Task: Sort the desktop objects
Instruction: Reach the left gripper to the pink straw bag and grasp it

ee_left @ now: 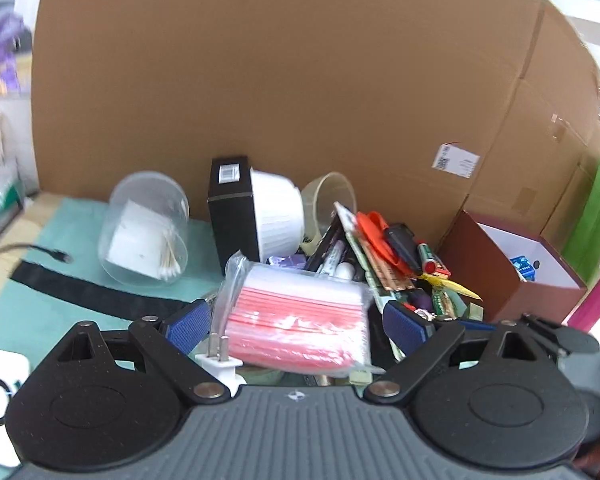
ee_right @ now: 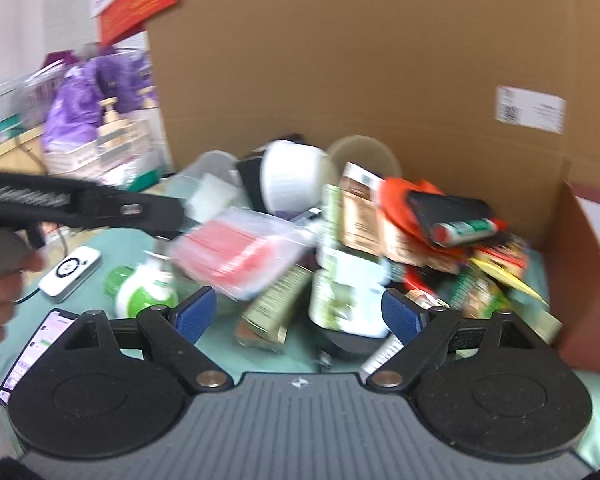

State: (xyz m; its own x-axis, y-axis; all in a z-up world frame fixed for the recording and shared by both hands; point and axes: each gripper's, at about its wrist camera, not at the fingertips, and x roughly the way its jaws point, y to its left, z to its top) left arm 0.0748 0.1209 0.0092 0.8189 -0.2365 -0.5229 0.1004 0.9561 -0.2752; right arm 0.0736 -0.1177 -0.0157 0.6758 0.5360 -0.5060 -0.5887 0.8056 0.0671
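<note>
left gripper [ee_left: 298, 330] spread wide, blue pads [ee_left: 188, 326] well apart, nothing pinched. a clear packet of pink bags [ee_left: 300, 320] lies in the gap between the pads, on top of the pile; whether either pad touches it cannot be told, and neither presses on it. white plug [ee_left: 220, 362] sits just near of the left pad, prongs up. right gripper [ee_right: 300, 318] also spread wide, empty; its blue pads [ee_right: 194, 316] hang over the near edge of the pile, above a white and green pouch [ee_right: 348, 300] and a tilted tin [ee_right: 274, 312], contact not clear because that view is blurred. the pile of desk things sits on a green mat [ee_left: 60, 240] against a big cardboard wall [ee_left: 300, 80]. far side, left to right: a clear tub of cotton swabs [ee_left: 146, 228] lying on its side, a black box [ee_left: 232, 208] upright, a white ribbed cup [ee_left: 278, 216] on its side touching the box, a roll of clear tape [ee_left: 332, 200]. right part of the pile: orange scissors [ee_left: 380, 240], a black clip [ee_left: 402, 244], a green battery [ee_left: 430, 258] with red cap, markers and flat card packets mixed under them. a brown box [ee_left: 488, 276] with white inside stands open at the right, something blue in it. in the right view the left gripper's body crosses from the left edge with the hand [ee_right: 0, 292] on its grip; a green bottle [ee_right: 144, 292], a white charger pad [ee_right: 70, 272] and a phone [ee_right: 32, 352] lie on the mat at near left.
</note>
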